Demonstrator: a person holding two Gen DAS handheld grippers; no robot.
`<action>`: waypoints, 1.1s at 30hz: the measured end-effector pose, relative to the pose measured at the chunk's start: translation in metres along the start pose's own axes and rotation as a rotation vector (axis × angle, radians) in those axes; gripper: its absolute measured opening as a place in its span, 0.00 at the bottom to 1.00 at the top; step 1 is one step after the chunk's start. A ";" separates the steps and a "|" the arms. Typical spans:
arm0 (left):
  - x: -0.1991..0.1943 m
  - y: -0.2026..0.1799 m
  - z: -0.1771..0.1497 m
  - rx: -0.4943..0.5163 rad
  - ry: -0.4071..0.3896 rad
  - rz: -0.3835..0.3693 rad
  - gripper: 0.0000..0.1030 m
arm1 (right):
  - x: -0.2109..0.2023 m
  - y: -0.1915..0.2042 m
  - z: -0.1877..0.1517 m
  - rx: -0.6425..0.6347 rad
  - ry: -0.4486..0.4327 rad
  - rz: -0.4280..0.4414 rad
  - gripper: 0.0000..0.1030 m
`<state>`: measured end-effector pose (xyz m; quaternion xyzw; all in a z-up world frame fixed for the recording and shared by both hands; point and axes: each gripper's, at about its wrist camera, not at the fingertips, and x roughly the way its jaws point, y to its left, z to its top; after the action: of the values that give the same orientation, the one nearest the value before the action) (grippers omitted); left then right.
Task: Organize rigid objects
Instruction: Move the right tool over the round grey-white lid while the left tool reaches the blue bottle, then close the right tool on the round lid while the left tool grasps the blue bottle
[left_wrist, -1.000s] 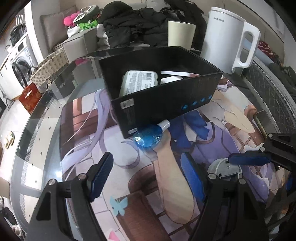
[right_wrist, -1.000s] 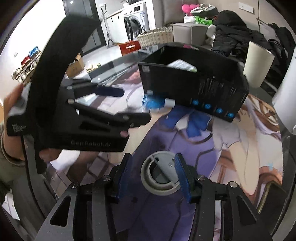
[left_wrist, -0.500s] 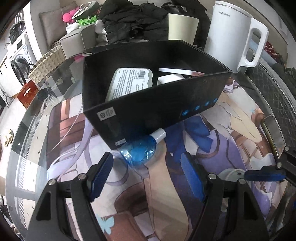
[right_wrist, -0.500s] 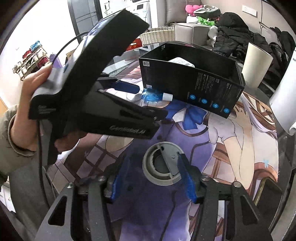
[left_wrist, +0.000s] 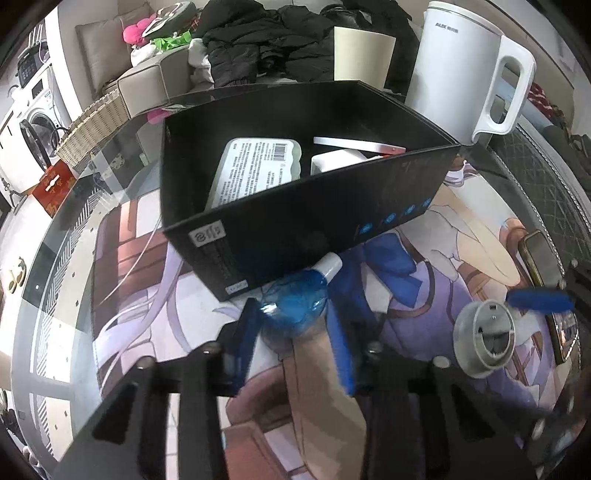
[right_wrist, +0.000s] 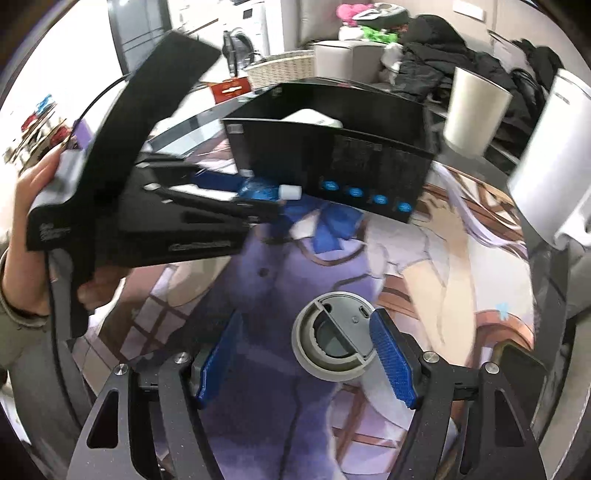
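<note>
A small blue bottle (left_wrist: 295, 306) with a white cap lies on the printed mat against the front wall of a black box (left_wrist: 295, 229). My left gripper (left_wrist: 291, 314) is closing, and both blue pads press on the bottle's sides. In the right wrist view the left gripper (right_wrist: 255, 199) reaches to the bottle (right_wrist: 258, 190) beside the box (right_wrist: 369, 162). A grey round lid (right_wrist: 334, 339) lies flat on the mat between the fingers of my right gripper (right_wrist: 304, 332). Its jaws are opening; the right pad is next to the lid, the left pad stands apart.
Inside the box lie a white labelled pack (left_wrist: 255, 166) and white flat boxes (left_wrist: 340, 158). A white kettle (left_wrist: 461, 66) and a beige cup (left_wrist: 362, 51) stand behind it. A phone (left_wrist: 543, 258) lies at the mat's right edge. A wicker basket (left_wrist: 92, 122) sits beyond the table.
My left gripper came closer to the box and its jaws closed onto the blue bottle. My right gripper's jaws spread wider around the grey lid.
</note>
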<state>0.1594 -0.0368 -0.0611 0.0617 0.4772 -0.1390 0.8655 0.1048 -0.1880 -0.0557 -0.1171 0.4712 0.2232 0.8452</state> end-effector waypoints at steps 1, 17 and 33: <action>-0.002 0.001 -0.002 0.000 0.004 -0.004 0.32 | 0.000 -0.004 0.000 0.015 0.000 -0.013 0.71; -0.026 0.004 -0.039 0.010 0.026 -0.043 0.27 | 0.016 -0.007 0.005 0.068 0.046 0.014 0.49; -0.030 0.000 -0.036 0.020 -0.001 -0.059 0.49 | 0.019 0.007 0.012 0.037 0.031 -0.008 0.50</action>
<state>0.1149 -0.0226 -0.0547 0.0563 0.4770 -0.1694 0.8606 0.1188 -0.1718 -0.0659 -0.1071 0.4878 0.2091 0.8407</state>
